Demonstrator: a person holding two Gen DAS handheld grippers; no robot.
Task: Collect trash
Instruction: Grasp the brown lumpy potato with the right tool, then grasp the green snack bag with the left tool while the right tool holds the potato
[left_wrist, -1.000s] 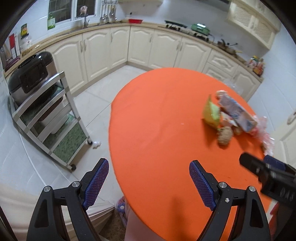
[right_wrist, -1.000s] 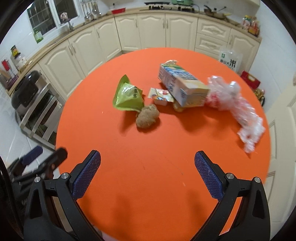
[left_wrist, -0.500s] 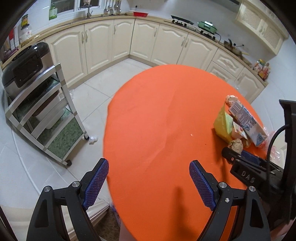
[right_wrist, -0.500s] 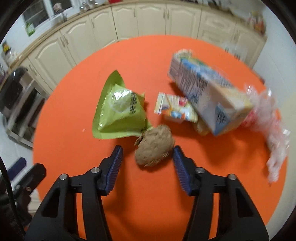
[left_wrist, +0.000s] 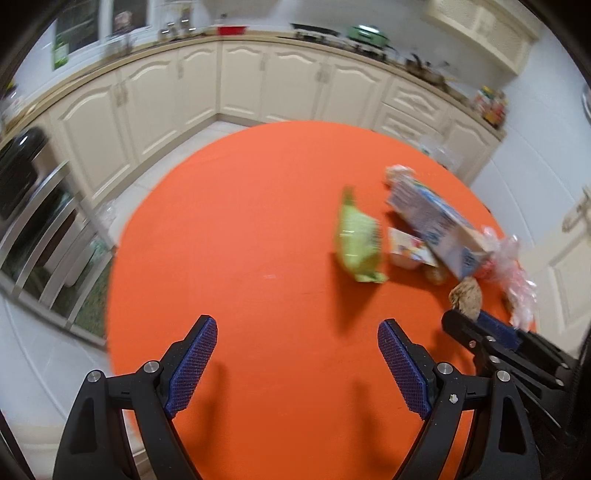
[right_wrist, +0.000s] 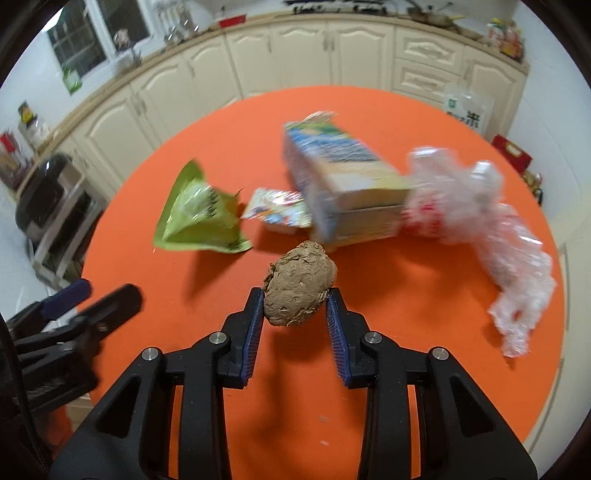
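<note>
The right gripper (right_wrist: 295, 308), which half a second ago only straddled the brown wad (right_wrist: 299, 282), now clamps it, raised above the orange table (right_wrist: 406, 369). The left gripper (left_wrist: 297, 354) remains spread wide and empty over the near-left table, with the green packet (right_wrist: 199, 218) and carton (right_wrist: 343, 188) beyond.

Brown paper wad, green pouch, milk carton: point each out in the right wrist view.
Brown paper wad (right_wrist: 298, 283), right wrist view: middle of its front face, between the pads.
Green pouch (right_wrist: 197, 218), right wrist view: centre of the flattened body.
Milk carton (right_wrist: 349, 184), right wrist view: upper side panel.

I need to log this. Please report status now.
Right gripper shut on brown paper wad, lifted. Left gripper open, empty. Green wrapper, carton on table. Nothing blocking.
</note>
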